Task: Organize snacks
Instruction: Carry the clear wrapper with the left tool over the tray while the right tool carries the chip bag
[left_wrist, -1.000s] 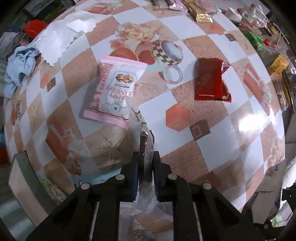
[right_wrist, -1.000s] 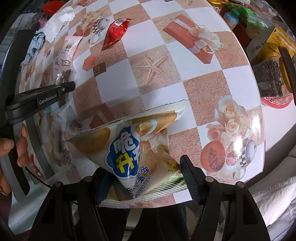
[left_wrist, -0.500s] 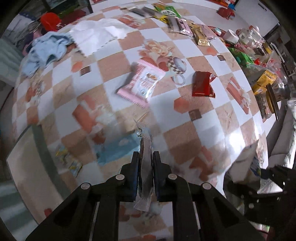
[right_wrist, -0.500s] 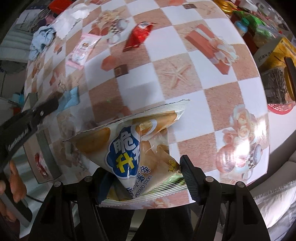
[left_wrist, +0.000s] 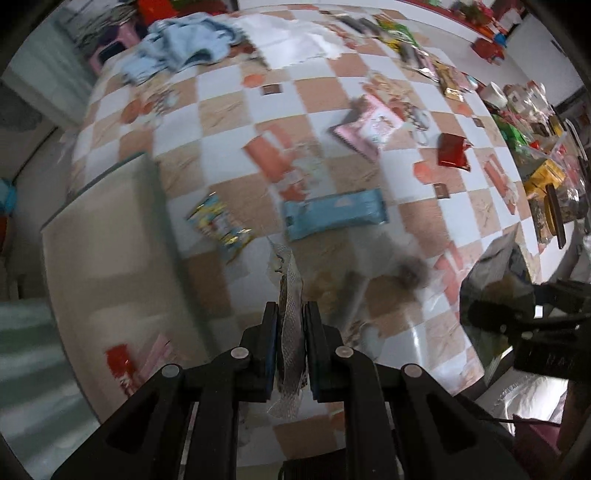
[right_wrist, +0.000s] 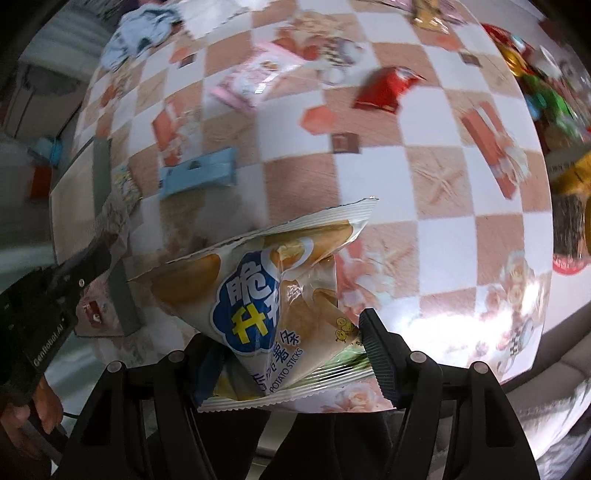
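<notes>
Currently, left tongs (left_wrist: 289, 332) pinch a clear snack wrapper (left_wrist: 290, 325); right tongs (right_wrist: 291, 345) clamp a potato-sticks bag (right_wrist: 266, 295) above the desk (right_wrist: 436, 236).

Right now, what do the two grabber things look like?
Both are black plastic. The left gripper has two flat fingers on jointed bars with round silver rivets. The right gripper is built the same, with ridged pads. Seen from the right camera, the left one's body bears small white lettering and a thin black cable trails below it.
</notes>
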